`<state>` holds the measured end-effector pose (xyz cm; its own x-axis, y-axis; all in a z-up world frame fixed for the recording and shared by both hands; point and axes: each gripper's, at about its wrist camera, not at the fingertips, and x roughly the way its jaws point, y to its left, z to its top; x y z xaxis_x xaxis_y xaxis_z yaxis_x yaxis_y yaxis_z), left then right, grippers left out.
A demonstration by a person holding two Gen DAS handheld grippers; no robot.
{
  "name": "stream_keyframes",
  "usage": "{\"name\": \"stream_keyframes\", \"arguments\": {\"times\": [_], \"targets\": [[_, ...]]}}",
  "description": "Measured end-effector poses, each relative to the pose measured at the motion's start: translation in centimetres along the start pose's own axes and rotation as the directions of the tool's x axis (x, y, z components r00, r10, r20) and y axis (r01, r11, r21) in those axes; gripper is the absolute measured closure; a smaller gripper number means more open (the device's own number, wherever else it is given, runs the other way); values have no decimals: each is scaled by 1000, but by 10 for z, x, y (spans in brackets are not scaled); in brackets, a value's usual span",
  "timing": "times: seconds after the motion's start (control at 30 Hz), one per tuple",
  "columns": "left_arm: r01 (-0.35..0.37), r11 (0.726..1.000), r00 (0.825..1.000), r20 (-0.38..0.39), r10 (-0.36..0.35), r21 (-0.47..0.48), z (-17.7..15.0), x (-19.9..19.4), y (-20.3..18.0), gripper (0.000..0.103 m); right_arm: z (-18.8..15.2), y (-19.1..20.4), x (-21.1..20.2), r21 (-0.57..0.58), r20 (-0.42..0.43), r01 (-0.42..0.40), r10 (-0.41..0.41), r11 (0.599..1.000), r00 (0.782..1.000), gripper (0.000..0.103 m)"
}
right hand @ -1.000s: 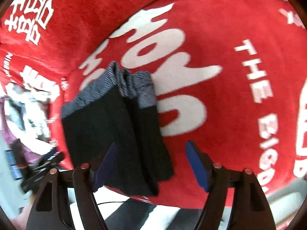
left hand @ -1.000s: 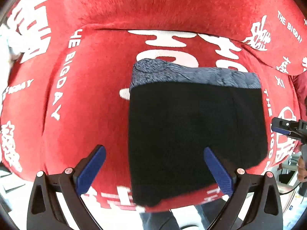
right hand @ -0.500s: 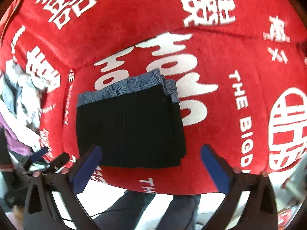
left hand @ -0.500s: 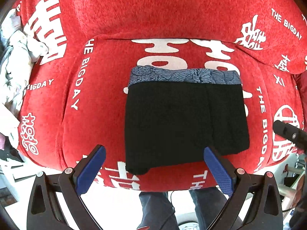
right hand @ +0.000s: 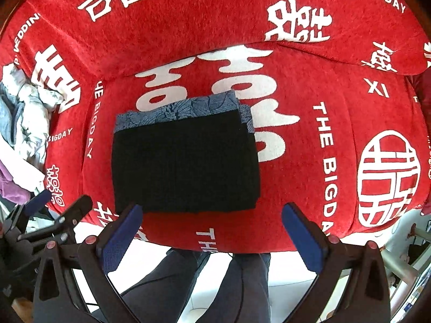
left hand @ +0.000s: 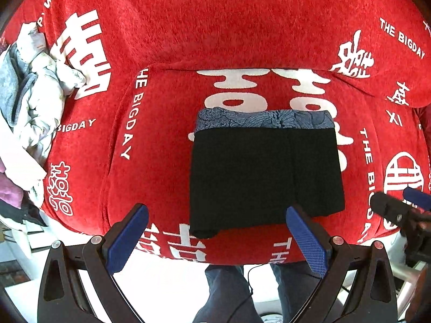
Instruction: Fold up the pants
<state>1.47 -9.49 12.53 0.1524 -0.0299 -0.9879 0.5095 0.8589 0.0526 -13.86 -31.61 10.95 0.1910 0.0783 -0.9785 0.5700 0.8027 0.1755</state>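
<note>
Black pants (left hand: 265, 177) with a blue patterned waistband lie folded into a neat rectangle on the red seat cushion (left hand: 159, 145); the right wrist view shows the same pants (right hand: 186, 161) with the waistband at the far edge. My left gripper (left hand: 215, 235) hangs well above the cushion's front edge, open, with nothing between its blue pads. My right gripper (right hand: 210, 232) is likewise raised above the front edge, jaws wide open and empty. Each gripper shows at the edge of the other's view, the right gripper (left hand: 398, 210) at the right and the left gripper (right hand: 51, 220) at the lower left.
The red sofa cover (right hand: 188, 21) bears white lettering over seat and backrest. A heap of pale and purple clothes (left hand: 27, 113) lies on the left armrest side. A person's legs in dark trousers (right hand: 204, 288) stand on the white floor in front. A metal frame (right hand: 404, 255) shows at the lower right.
Both grippers have risen away from the folded pants, which look smaller and sharper now. The right gripper's jaws widened and let go of the pants' edge.
</note>
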Motion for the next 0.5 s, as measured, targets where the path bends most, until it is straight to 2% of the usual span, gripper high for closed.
{"name": "stream_keyframes", "arguments": {"times": [0.5], "targets": [[-8, 1000, 1000, 7, 8, 10, 6, -12, 7, 1, 4, 18, -4, -28, -10, 48, -49, 998, 999, 0]]}}
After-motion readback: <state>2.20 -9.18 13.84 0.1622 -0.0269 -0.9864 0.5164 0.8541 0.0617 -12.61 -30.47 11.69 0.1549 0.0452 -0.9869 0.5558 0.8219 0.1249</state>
